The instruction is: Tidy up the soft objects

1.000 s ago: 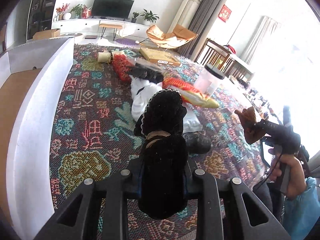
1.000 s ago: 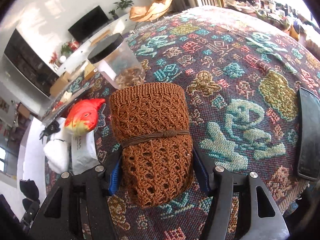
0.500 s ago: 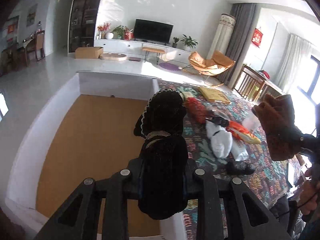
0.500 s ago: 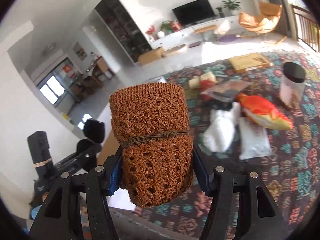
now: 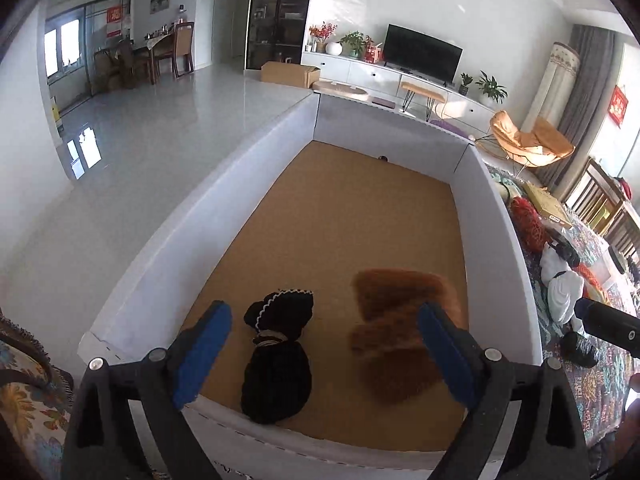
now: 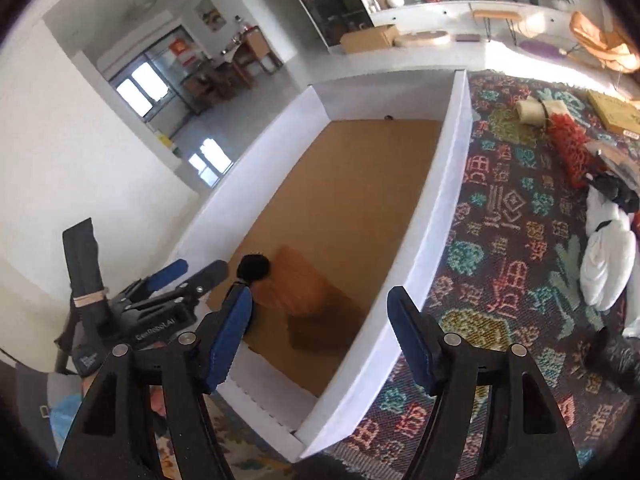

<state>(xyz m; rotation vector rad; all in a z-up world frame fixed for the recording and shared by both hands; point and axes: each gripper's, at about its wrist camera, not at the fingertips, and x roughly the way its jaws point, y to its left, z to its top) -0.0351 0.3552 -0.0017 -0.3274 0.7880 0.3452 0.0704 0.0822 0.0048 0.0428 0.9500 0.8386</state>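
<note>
Both grippers hover over the white-walled box (image 5: 192, 216), near end. Left gripper (image 5: 320, 352): jaws wide apart, nothing btwn the blue pads (image 5: 202, 350). Right gripper (image 6: 320, 336): jaws also wide, holding nothing. Black knit bundle (image 5: 278, 356) lies on the box's brown floor, tied round the middle w/ a cord, close to the near wall. Brown knit bundle (image 5: 400, 332) lies just beside it, on its right (blurred in both views, so can't tell if it is fully at rest). W/in the right wrist view the same two sit side by side, black one (image 6: 254, 267) partly hidden behind the left gripper (image 6: 188, 276). Patterned cloth (image 6: 500, 264) right of the box carries a white soft item (image 6: 606, 256) and a red knit piece (image 6: 570, 150), well apart from the box.
</note>
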